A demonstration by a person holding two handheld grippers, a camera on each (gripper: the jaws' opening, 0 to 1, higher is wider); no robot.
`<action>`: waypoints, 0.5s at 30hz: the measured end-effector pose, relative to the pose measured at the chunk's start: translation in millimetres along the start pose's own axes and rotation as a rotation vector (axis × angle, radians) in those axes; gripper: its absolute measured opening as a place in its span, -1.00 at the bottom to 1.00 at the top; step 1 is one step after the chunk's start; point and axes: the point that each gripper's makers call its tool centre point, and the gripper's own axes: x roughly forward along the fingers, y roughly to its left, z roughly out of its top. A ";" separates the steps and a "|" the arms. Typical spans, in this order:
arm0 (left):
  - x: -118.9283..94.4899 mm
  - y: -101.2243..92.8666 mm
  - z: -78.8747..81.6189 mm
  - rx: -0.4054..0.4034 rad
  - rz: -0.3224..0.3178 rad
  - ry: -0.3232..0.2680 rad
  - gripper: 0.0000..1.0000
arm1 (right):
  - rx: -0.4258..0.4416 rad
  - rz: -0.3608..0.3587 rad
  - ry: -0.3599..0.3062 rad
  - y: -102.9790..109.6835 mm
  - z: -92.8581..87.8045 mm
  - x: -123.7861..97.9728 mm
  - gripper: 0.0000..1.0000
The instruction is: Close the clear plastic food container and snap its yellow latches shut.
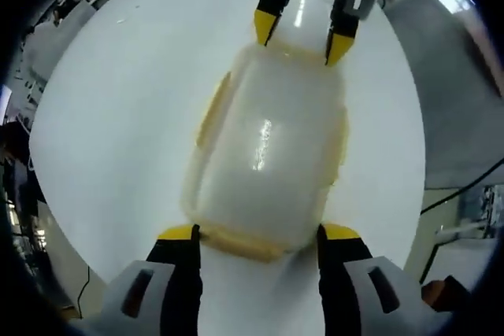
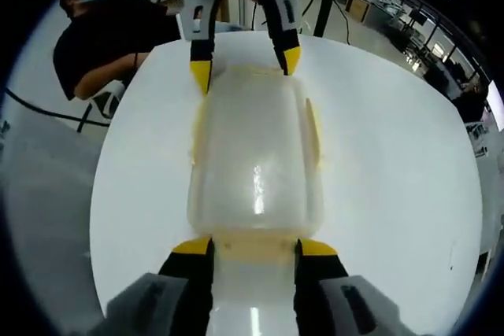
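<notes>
While we look along our left gripper (image 1: 256,235), we count one clear food container (image 1: 268,155) lying lid-up on one round white table (image 1: 118,116). Our two yellow-tipped jaws stand wide, one at each corner of its near end, beside the yellow latch (image 1: 244,243) there; we cannot tell if they press it. Our right gripper (image 1: 303,33) reaches in from the far end, jaws also spread across that end. We count latches on the long sides too, one per side (image 1: 211,112). From the right gripper view, one person in a dark top (image 2: 110,41) sits beyond the table.
</notes>
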 end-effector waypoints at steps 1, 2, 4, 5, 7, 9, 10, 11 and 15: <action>-0.1 0.0 -0.2 0.004 0.000 0.001 0.15 | 0.000 0.000 0.001 -0.1 0.0 0.0 -0.25; 0.1 -0.1 -0.3 0.008 0.001 0.003 0.15 | 0.000 0.000 0.001 -0.2 -0.1 0.2 -0.25; 1.0 -0.8 -0.8 0.016 0.007 0.005 0.16 | 0.002 0.000 0.001 -0.3 -0.1 0.3 -0.25; 0.3 -2.5 -1.1 0.020 0.008 0.006 0.17 | 0.003 0.000 0.000 -0.4 -0.2 0.2 -0.24; -0.5 -1.8 -1.4 0.018 0.009 0.000 0.18 | 0.003 0.000 -0.001 0.1 0.0 -0.3 -0.24; -0.5 -1.3 -2.1 0.023 0.006 -0.010 0.17 | 0.003 -0.001 -0.001 -0.2 0.0 0.1 -0.24; -0.5 -1.7 -2.7 0.029 0.003 -0.011 0.17 | 0.003 -0.001 -0.001 -0.1 0.1 0.3 -0.24; -1.0 -2.1 -3.9 0.070 -0.004 -0.005 0.18 | 0.004 -0.001 -0.002 0.0 0.0 0.2 -0.24; -1.5 -2.4 -6.1 0.103 -0.014 -0.007 0.17 | 0.009 -0.004 -0.006 0.2 0.4 -0.1 -0.24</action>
